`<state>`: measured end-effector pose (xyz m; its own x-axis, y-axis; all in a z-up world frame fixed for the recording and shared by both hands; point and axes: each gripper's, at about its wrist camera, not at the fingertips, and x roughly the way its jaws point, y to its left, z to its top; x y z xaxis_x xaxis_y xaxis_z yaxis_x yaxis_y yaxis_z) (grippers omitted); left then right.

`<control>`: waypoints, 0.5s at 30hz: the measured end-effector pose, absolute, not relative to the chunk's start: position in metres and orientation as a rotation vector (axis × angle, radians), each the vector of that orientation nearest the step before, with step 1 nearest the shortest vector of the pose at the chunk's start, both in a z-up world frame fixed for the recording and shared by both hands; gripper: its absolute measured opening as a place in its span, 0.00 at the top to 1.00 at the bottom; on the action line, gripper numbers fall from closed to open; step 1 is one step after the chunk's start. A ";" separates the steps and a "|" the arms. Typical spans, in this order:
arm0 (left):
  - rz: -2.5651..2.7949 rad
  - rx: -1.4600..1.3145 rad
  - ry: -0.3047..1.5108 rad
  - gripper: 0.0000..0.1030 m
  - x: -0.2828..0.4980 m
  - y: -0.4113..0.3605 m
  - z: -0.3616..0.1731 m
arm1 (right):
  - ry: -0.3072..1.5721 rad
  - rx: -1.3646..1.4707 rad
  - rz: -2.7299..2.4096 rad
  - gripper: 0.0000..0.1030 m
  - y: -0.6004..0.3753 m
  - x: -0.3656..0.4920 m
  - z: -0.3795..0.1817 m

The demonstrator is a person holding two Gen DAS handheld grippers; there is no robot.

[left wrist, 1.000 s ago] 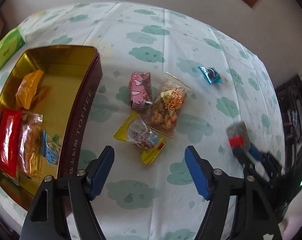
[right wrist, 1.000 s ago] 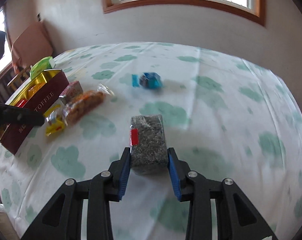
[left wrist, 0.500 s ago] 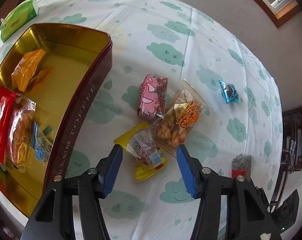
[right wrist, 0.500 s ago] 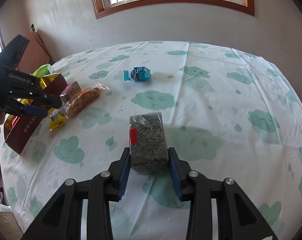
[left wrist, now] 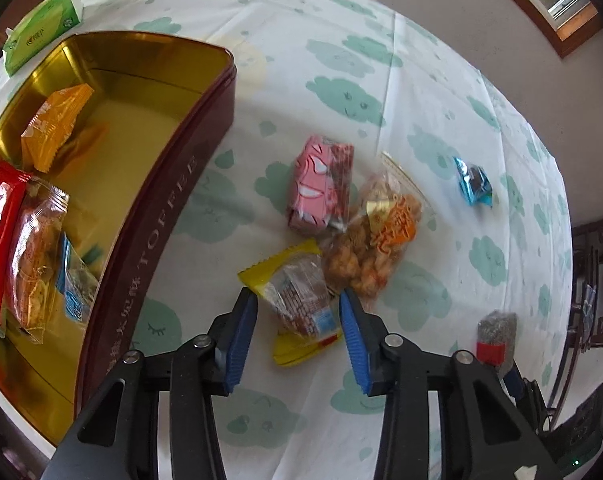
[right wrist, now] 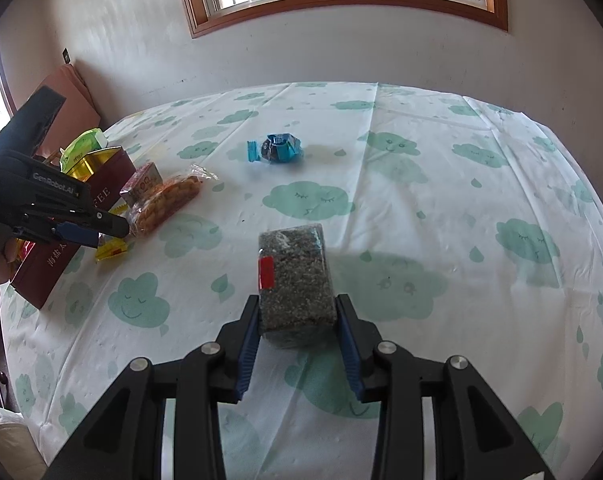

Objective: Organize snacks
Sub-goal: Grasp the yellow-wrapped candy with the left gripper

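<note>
Left view only: toffee tin (left wrist: 173, 200) interior — four packets.
Left tool (left wrist: 297, 322): open, straddling yellow packet (left wrist: 297, 300).
Right tool (right wrist: 297, 334): gripping grey seed block (right wrist: 295, 276) — above table (right wrist: 441, 208).

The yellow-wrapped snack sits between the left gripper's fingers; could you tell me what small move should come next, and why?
Probably close the left gripper on the yellow-wrapped snack. Its blue pads flank the packet with gaps on both sides, so nothing is gripped yet, and the open toffee tin waits just to the left. The right gripper already holds the dark seed block.

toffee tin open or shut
Open: the toffee tin has no lid on, and its gold inside shows an orange packet and others.
</note>
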<state>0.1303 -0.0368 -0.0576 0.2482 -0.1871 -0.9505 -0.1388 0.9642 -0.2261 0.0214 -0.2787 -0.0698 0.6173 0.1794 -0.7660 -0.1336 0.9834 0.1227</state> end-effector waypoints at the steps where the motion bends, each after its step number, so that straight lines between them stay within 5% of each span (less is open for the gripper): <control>1: -0.031 -0.275 1.316 0.64 0.131 -0.037 -0.058 | 0.888 0.055 0.180 0.64 -0.279 0.021 -0.070; 4: -0.043 -0.243 1.303 0.76 0.132 -0.039 -0.058 | 0.887 0.055 0.180 0.64 -0.279 0.021 -0.070; 15: -0.100 -0.158 1.279 0.79 0.115 -0.039 -0.047 | 0.887 0.049 0.176 0.64 -0.277 0.021 -0.070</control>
